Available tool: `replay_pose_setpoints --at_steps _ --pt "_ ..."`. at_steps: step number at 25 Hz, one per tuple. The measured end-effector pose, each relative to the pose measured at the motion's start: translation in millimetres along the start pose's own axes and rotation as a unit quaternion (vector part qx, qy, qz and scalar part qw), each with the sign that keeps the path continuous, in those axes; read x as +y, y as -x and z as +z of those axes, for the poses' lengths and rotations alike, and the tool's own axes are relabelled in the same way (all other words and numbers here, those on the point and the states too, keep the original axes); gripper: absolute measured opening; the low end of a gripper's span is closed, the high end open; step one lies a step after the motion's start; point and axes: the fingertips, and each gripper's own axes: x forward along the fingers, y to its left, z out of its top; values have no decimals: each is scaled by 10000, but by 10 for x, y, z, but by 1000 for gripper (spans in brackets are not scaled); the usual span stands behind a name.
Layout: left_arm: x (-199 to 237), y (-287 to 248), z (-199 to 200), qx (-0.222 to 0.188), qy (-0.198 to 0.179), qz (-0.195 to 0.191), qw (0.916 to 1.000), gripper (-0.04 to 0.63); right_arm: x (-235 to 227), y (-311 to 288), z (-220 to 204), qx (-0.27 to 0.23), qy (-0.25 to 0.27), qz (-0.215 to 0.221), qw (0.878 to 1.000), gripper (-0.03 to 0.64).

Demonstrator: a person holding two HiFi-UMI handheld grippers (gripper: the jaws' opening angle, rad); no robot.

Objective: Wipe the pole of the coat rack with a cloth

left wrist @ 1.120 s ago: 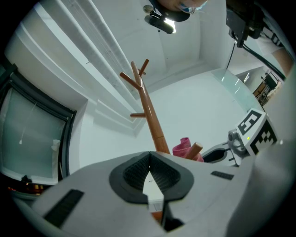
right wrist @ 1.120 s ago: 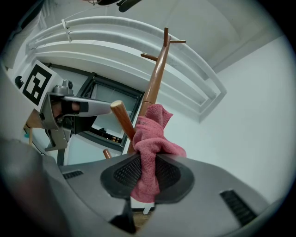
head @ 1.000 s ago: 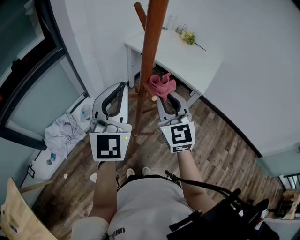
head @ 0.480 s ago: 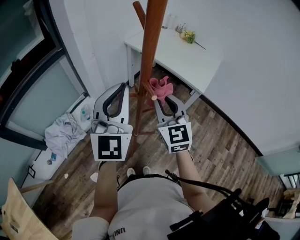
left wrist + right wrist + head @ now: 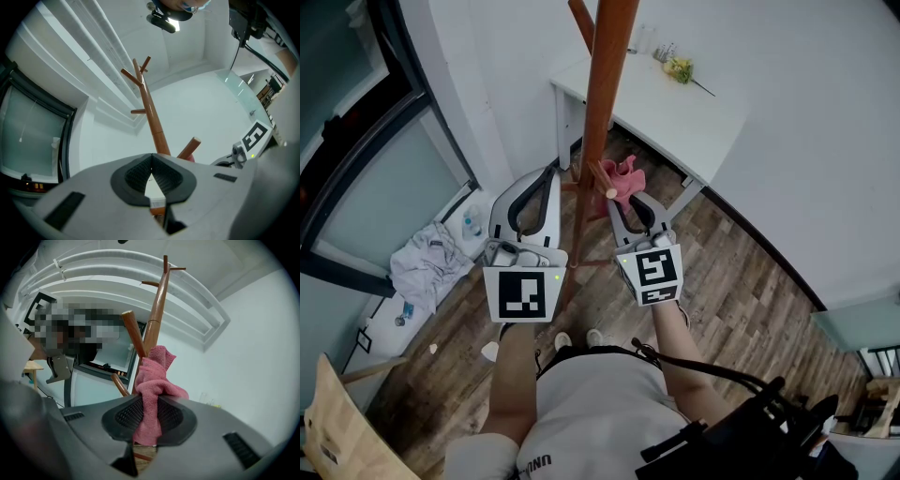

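A tall reddish-brown round wooden coat rack pole (image 5: 598, 103) rises through the middle of the head view, with short slanted pegs of the same wood branching from it. Just to the right of the pole, the right gripper (image 5: 627, 195) has its jaws closed on a crumpled pink terry cloth (image 5: 624, 177). In the right gripper view the fabric is pinched between the two black ribbed pads (image 5: 125, 415), part of it hanging below them and the bulk bunched above. The bunched part lies against a slanted peg (image 5: 602, 179) low on the pole. Whether it also presses on the pole itself cannot be told. Just to the left of the pole, at about the same height, is the left gripper (image 5: 547, 172). Its jaws are closed tip to tip with nothing between them. In the left gripper view the pole stands right behind those tips, apart from them. Both grippers are grey-white with black pads and carry a cube with square black-and-white markers at the rear, near the person's forearms. Beyond the pole and to its right stands a white rectangular table (image 5: 712, 127) with a small bunch of yellow flowers (image 5: 677, 70) lying on it. Around the foot of the pole is a brown wood-plank floor (image 5: 741, 300). Well to the left of the pole, a rumpled white heap of fabric (image 5: 427, 264) lies by a dark-framed glass panel (image 5: 366, 178).
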Motion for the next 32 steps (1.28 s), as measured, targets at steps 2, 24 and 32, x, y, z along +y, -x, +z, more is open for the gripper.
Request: replay_pose_setpoints --at_steps 2,24,32 --pt "5 8 -31 39 63 11 10000 14 15 -8 -28 37 -17 10 10000 78" --pt "-192 166 -499 643 -459 -432 9959 14 152 -20 -421 567 -143 206 9981 78" --pt "-273 201 -690 876 -279 -542 9943 14 202 -75 -531 716 -162 274 9969 78"
